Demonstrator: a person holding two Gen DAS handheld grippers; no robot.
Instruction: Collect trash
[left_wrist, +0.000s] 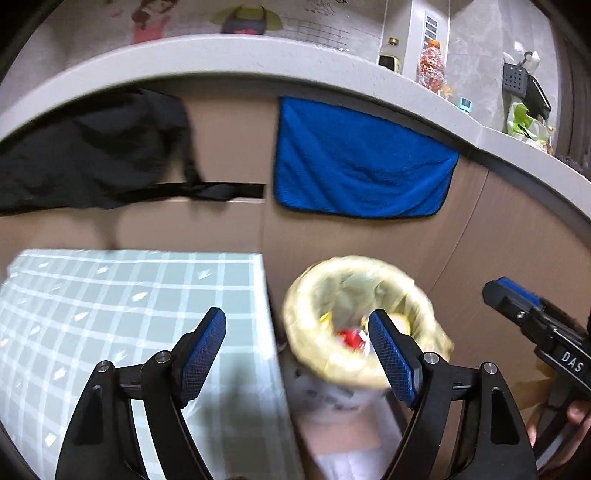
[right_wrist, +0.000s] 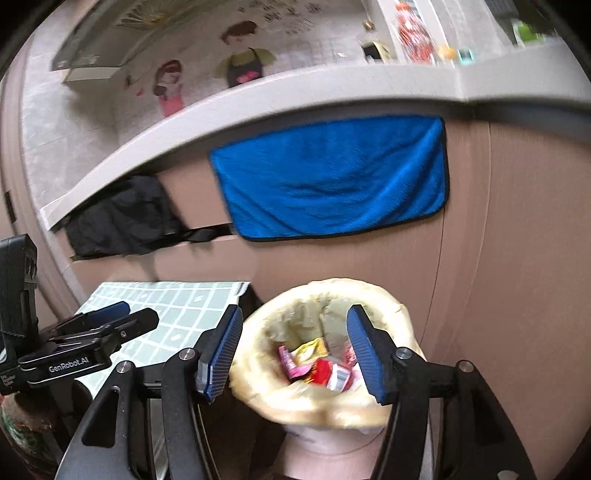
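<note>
A small bin lined with a yellowish bag (left_wrist: 306, 288) (right_wrist: 384, 295) stands on the floor beside the table. Inside lie several wrappers: red (left_wrist: 351, 336) (right_wrist: 321, 371), pink (right_wrist: 290, 363) and yellow (right_wrist: 308, 349). My left gripper (left_wrist: 297, 343) is open and empty, hovering over the table's right edge and the bin. My right gripper (right_wrist: 293, 349) is open and empty, above the bin's mouth. The right gripper also shows at the right edge of the left wrist view (left_wrist: 517, 299). The left gripper shows at the left of the right wrist view (right_wrist: 122, 317).
A table with a pale green checked cloth (left_wrist: 110, 295) (right_wrist: 177, 302) sits left of the bin. Behind, a blue towel (left_wrist: 354, 162) (right_wrist: 332, 177) and a black cloth (left_wrist: 92, 155) (right_wrist: 122, 218) hang on the beige cabinet under the counter (left_wrist: 258, 55). Bottles (left_wrist: 430, 66) stand on the counter.
</note>
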